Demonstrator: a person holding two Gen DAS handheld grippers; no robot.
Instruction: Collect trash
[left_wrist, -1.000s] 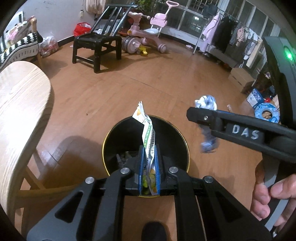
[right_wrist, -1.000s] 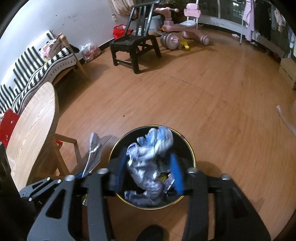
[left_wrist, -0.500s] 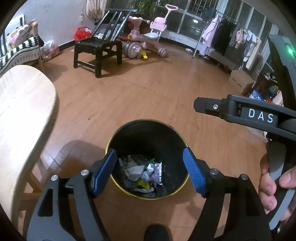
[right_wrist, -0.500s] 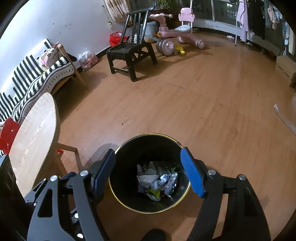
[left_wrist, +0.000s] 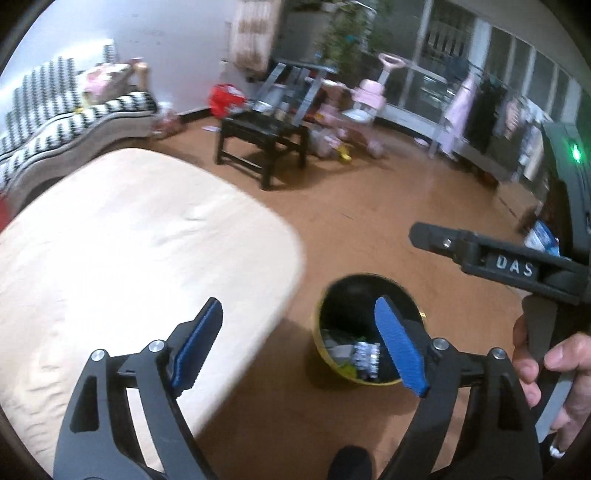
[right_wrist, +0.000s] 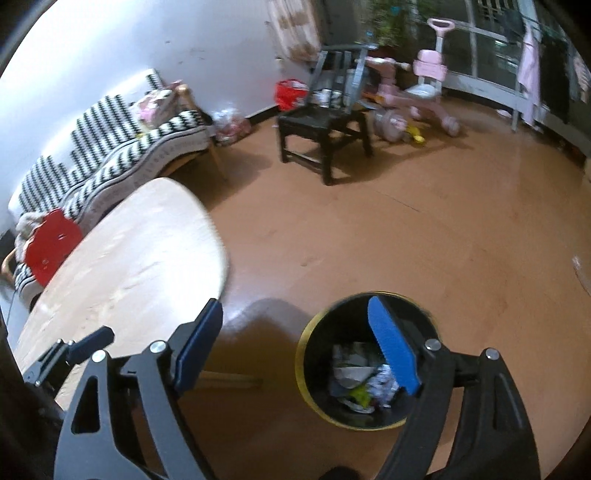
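A black trash bin with a gold rim (left_wrist: 325, 302) (right_wrist: 306, 332) stands on the wooden floor, with crumpled wrappers and paper (left_wrist: 354, 354) (right_wrist: 354, 376) lying inside. My left gripper (left_wrist: 299, 343) hovers above the table edge and the bin, its jaws opening, nothing between the blue pads (left_wrist: 399, 343). My right gripper (right_wrist: 295, 339) hangs above the floor left of the bin, jaws also opening and empty. In the left wrist view the right gripper (left_wrist: 421, 232) reaches in from the right, held by a hand (left_wrist: 535, 369).
A pale wooden table (left_wrist: 129, 251) (right_wrist: 129, 258) fills the left. Beyond it are a striped sofa (right_wrist: 122, 147), a black chair (right_wrist: 325, 122), a pink tricycle (right_wrist: 417, 92) and a clothes rack (left_wrist: 480, 107). A red chair back (right_wrist: 51, 243) shows behind the table.
The left gripper let go of a wrapper and the right one of a crumpled wad; both fell into the bin. Both grippers have opened, risen and swung left toward the table.
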